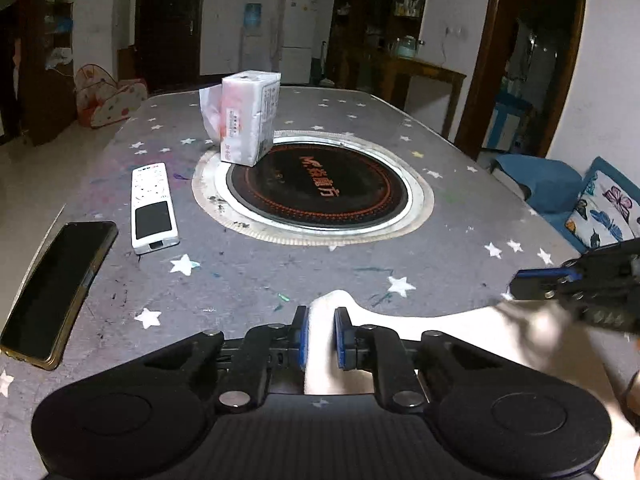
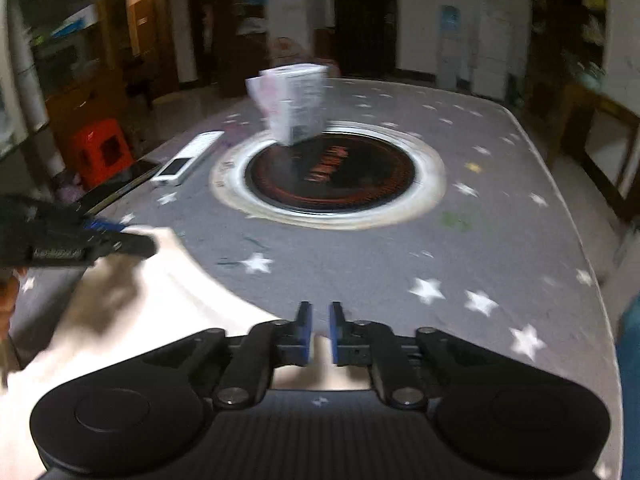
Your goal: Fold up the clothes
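A white garment point(image 1: 460, 332) lies at the near edge of the grey star-patterned table point(image 1: 460, 216). In the left wrist view my left gripper point(image 1: 320, 316) is shut on a raised fold of it, and white cloth fills the narrow gap between the blue pads. My right gripper point(image 1: 520, 284) comes in from the right edge, with cloth rising up to its tip. In the blurred right wrist view the right gripper point(image 2: 320, 312) has its jaws close together over the garment point(image 2: 160, 300), pinching its edge. The left gripper point(image 2: 148, 242) is at the left, holding the other end.
On the table stand a white tissue pack point(image 1: 250, 116) at the rim of a round black hob point(image 1: 316, 188), a white remote point(image 1: 154, 208) and a black phone point(image 1: 56, 288) at the left. A blue sofa with a cushion point(image 1: 600, 208) is to the right, a red stool point(image 2: 102, 152) to the left.
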Demonstrator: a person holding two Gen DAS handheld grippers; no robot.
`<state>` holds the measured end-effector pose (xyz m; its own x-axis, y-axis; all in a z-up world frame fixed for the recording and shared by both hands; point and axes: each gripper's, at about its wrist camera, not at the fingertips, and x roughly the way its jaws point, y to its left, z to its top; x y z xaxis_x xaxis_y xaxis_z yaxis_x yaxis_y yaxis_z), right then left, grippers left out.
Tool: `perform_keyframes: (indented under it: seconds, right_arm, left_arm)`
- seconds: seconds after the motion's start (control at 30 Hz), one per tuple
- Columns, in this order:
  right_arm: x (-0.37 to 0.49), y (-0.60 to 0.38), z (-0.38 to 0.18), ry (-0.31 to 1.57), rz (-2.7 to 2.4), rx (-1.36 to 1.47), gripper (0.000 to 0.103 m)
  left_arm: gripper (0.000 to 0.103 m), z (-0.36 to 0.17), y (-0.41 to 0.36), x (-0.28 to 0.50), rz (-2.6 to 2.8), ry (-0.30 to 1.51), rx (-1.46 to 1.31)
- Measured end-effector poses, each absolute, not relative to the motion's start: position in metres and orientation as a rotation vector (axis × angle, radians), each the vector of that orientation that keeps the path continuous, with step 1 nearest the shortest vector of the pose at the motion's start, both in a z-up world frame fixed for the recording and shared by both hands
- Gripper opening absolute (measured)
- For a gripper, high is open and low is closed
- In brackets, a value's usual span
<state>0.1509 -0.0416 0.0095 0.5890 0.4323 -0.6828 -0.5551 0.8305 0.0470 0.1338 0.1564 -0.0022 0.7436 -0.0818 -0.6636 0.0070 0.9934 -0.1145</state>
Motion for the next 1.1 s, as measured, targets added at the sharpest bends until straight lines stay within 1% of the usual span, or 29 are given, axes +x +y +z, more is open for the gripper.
perform_keyframes:
  seconds: [0.03, 0.07, 0.1, 0.17, 0.23, 0.33, 0.37, 0.4, 0.43, 0.47, 0.5, 0.53, 0.6, 0.67, 0.77, 0.87, 0.9, 0.93, 0.97, 1.1]
  right_arm:
    - [0.152, -0.05, 0.009, 0.749, 0.552, -0.172, 0.019]
    - [0.153, -0.06, 0.009, 0.753, 0.525, -0.167, 0.021]
    - [0.154, -0.069, 0.009, 0.756, 0.498, -0.162, 0.023]
    - [0.16, -0.09, 0.005, 0.801, 0.468, -0.098, 0.032]
    - [0.165, -0.109, 0.0, 0.844, 0.45, -0.032, 0.032]
    - [0.166, -0.125, -0.006, 0.873, 0.473, 0.056, 0.031]
    - [0.166, -0.126, -0.008, 0.88, 0.485, 0.074, 0.031]
    - [0.166, -0.125, -0.01, 0.884, 0.497, 0.081, 0.028]
    - [0.167, -0.12, -0.011, 0.882, 0.506, 0.077, 0.016]
    - [0.164, -0.116, -0.008, 0.85, 0.505, 0.047, 0.008]
    - [0.16, -0.112, -0.005, 0.814, 0.503, 0.015, 0.006]
    - [0.156, -0.107, -0.002, 0.778, 0.501, -0.016, 0.004]
    - [0.145, -0.1, 0.007, 0.688, 0.498, -0.085, 0.004]
    - [0.134, -0.096, 0.016, 0.611, 0.491, -0.133, 0.004]
    - [0.149, -0.096, 0.004, 0.668, 0.435, -0.132, 0.007]
    - [0.165, -0.1, -0.006, 0.74, 0.398, -0.11, 0.009]
    - [0.167, -0.103, -0.005, 0.748, 0.393, -0.103, 0.009]
    - [0.169, -0.106, -0.004, 0.755, 0.388, -0.095, 0.009]
    - [0.167, -0.11, 0.002, 0.753, 0.395, -0.092, 0.01]
    - [0.143, -0.133, 0.024, 0.779, 0.432, -0.094, 0.015]
  left_arm:
    - [0.015, -0.003, 0.158, 0.135, -0.045, 0.736, -0.113]
    - [0.015, -0.004, 0.16, 0.135, -0.046, 0.736, -0.125]
    - [0.019, -0.004, 0.162, 0.135, -0.048, 0.736, -0.137]
    - [0.024, -0.005, 0.165, 0.135, -0.051, 0.736, -0.163]
    - [0.046, -0.004, 0.166, 0.136, -0.056, 0.73, -0.171]
    - [0.046, -0.006, 0.163, 0.138, -0.061, 0.739, -0.171]
    - [0.045, -0.008, 0.162, 0.139, -0.061, 0.747, -0.169]
    - [0.044, -0.01, 0.16, 0.141, -0.061, 0.755, -0.166]
    - [0.026, -0.012, 0.159, 0.143, -0.058, 0.763, -0.161]
    - [0.018, -0.014, 0.158, 0.143, -0.058, 0.769, -0.158]
    - [0.014, -0.013, 0.157, 0.142, -0.047, 0.76, -0.155]
    - [0.013, -0.012, 0.157, 0.139, -0.034, 0.747, -0.152]
    - [0.012, -0.004, 0.156, 0.13, -0.015, 0.68, -0.119]
    - [0.012, -0.003, 0.156, 0.128, -0.004, 0.663, -0.106]
    - [0.013, -0.011, 0.156, 0.136, 0.006, 0.692, -0.099]
    - [0.022, -0.018, 0.156, 0.142, 0.031, 0.719, -0.102]
    - [0.028, -0.018, 0.156, 0.142, 0.036, 0.719, -0.107]
    - [0.044, -0.015, 0.158, 0.141, 0.043, 0.72, -0.111]
    - [0.047, -0.012, 0.159, 0.138, 0.051, 0.71, -0.111]
    - [0.048, 0.008, 0.159, 0.12, 0.038, 0.672, -0.104]
